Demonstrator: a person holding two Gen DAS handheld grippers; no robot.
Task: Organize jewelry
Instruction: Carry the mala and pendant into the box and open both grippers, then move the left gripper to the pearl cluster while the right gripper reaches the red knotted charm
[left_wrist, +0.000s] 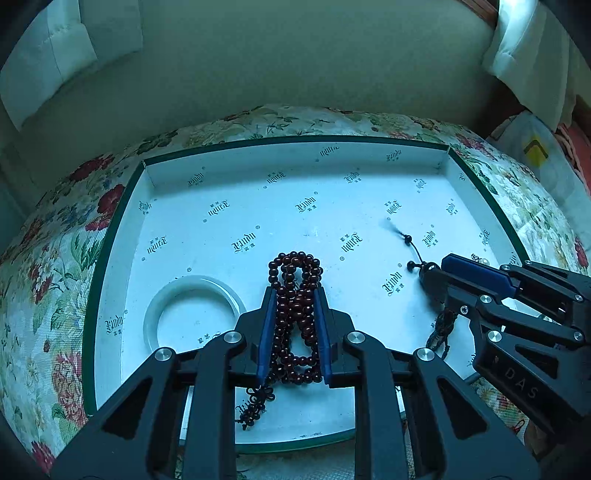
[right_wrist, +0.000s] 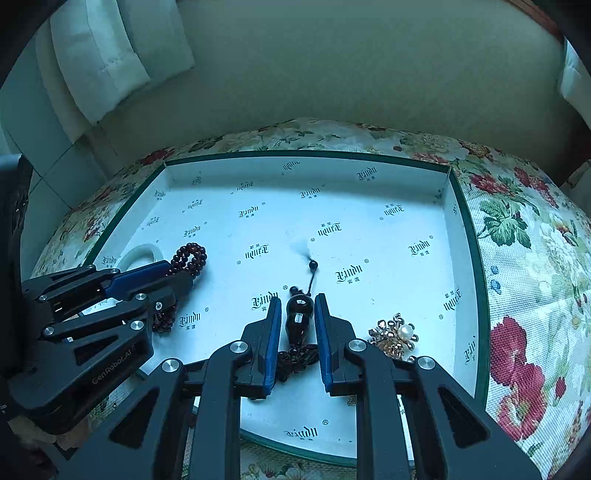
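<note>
My left gripper (left_wrist: 295, 293) is shut on a string of dark red beads (left_wrist: 295, 273). Its loops stick out past the blue pads and its knotted tail (left_wrist: 255, 404) trails below. My right gripper (right_wrist: 297, 299) is shut on a dark gourd pendant (right_wrist: 299, 314). The pendant's cord, small bead (right_wrist: 313, 264) and tassel lie ahead on the tray floor. Both grippers hover low over a white printed tray with a green rim (left_wrist: 295, 139) (right_wrist: 306, 153). Each gripper appears in the other's view: the right gripper (left_wrist: 434, 269) at the right, the left gripper (right_wrist: 181, 273) at the left.
A white bangle (left_wrist: 192, 314) (right_wrist: 142, 254) lies in the tray's left part. A gold brooch with a pearl (right_wrist: 395, 336) lies right of the right gripper. The tray sits on a floral cloth (right_wrist: 517, 229). Pale cushions (right_wrist: 110, 55) stand behind it.
</note>
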